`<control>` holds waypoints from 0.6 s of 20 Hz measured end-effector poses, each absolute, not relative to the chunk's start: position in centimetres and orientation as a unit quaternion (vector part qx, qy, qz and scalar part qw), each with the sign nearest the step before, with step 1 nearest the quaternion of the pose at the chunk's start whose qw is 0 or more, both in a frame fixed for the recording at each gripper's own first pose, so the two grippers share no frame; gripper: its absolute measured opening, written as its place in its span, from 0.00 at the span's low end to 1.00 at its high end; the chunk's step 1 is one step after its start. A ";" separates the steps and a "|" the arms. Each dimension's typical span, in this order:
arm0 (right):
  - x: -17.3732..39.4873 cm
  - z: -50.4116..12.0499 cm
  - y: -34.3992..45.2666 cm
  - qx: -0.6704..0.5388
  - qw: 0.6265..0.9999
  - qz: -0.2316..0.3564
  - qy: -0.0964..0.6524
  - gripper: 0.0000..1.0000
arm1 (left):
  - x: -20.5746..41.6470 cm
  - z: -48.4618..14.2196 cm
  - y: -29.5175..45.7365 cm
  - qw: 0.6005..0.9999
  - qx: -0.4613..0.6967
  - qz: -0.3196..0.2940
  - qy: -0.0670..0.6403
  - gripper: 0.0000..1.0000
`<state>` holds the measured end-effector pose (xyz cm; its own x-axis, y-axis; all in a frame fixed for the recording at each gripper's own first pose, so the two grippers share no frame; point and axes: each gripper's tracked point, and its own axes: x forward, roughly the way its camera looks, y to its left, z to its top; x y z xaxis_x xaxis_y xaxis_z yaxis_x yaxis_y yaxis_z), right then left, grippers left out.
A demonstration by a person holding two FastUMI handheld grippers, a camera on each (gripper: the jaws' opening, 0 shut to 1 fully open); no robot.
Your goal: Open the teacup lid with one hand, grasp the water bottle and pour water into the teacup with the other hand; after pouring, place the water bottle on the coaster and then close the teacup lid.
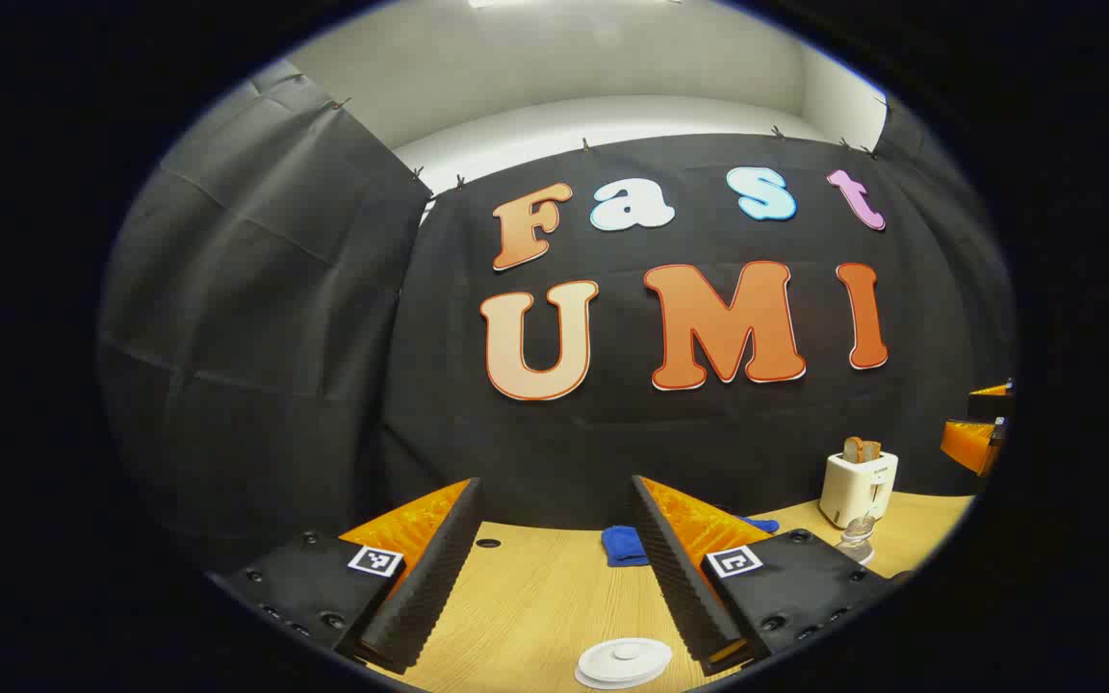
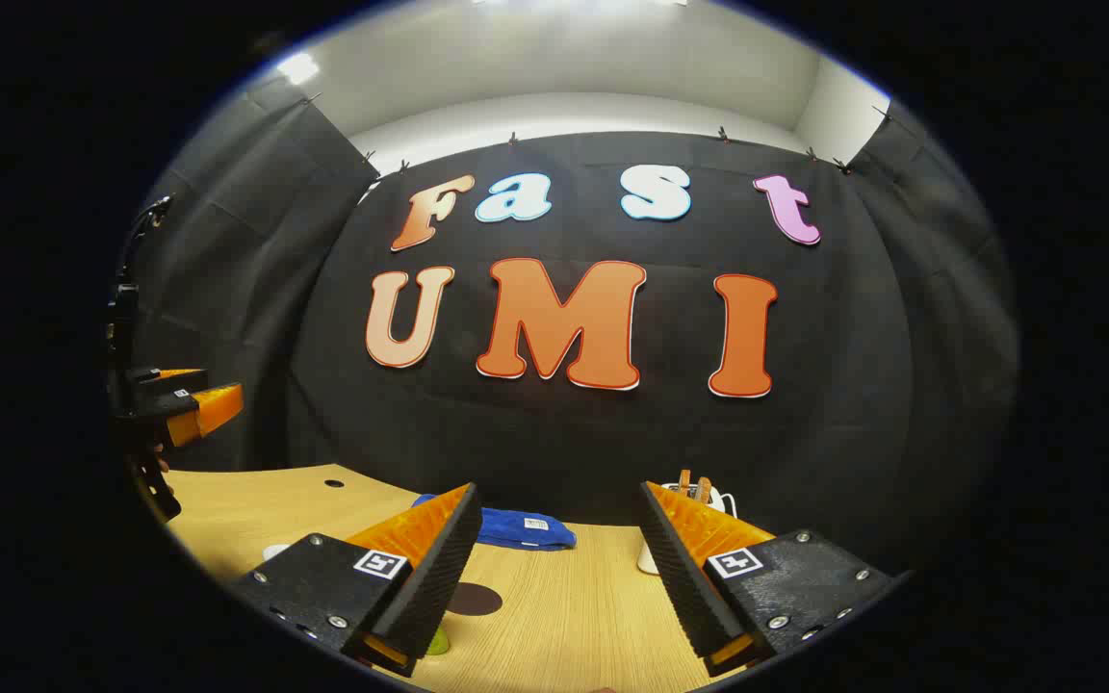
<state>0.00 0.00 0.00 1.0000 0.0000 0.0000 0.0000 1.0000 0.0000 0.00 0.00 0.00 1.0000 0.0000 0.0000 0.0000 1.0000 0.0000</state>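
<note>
On the desk [image 1: 535, 597], the toaster [image 1: 858, 486] stands at the back. The cloth [image 1: 624, 545] lies to its left. The teacup lid [image 1: 624, 660] lies nearer, before the cloth.

Left gripper view: white teacup lid [image 1: 624, 662] clipped at bottom edge; blue cloth [image 1: 624, 545] half behind the near finger; clear item [image 1: 858, 535] by the toaster [image 1: 858, 486] too small to tell. Right gripper view: dark coaster [image 2: 474, 599], green thing [image 2: 437, 642], toaster [image 2: 699, 493] mostly behind fingers; other gripper [image 2: 191, 402] cut at left edge.
</note>
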 end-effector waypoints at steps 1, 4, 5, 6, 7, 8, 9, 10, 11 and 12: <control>0.0 0.0 -0.1 0.000 1.000 0.000 0.000 0.98 | -0.1 0.0 0.0 1.000 0.002 0.000 -0.001 0.99; -0.2 0.1 -0.2 0.003 1.000 0.000 -0.001 0.98 | -0.4 0.4 -0.2 1.000 -0.001 -0.005 -0.007 0.99; -0.3 0.1 -0.3 0.003 1.000 0.000 -0.001 0.98 | -0.5 0.4 -0.3 1.000 -0.001 -0.004 -0.008 0.98; -0.3 0.1 -0.3 0.002 1.000 0.001 -0.001 0.98 | -0.5 0.5 -0.4 1.000 0.000 -0.004 -0.009 0.99; -0.3 0.2 -0.3 0.002 1.000 0.001 -0.003 0.98 | -0.5 0.6 -0.3 1.000 0.001 -0.003 -0.011 0.98; -0.4 0.3 -0.1 0.002 1.000 0.003 -0.005 0.98 | -0.5 0.8 -0.4 1.000 0.001 -0.008 -0.015 0.99; -0.5 0.4 0.0 0.003 1.000 0.005 -0.007 0.98 | -0.7 0.9 -0.8 1.000 0.001 -0.012 -0.018 0.99; -0.5 0.5 0.1 0.006 1.000 0.007 -0.009 0.98 | -0.8 1.0 -0.9 1.000 0.003 -0.014 -0.021 0.98; -0.6 0.6 0.2 0.008 1.000 0.009 -0.010 0.98 | -0.9 1.3 -0.7 1.000 0.005 -0.014 -0.024 0.99; -0.5 0.6 0.4 0.010 1.000 0.011 -0.011 0.98 | -1.1 1.5 -0.8 0.999 0.006 -0.017 -0.027 0.98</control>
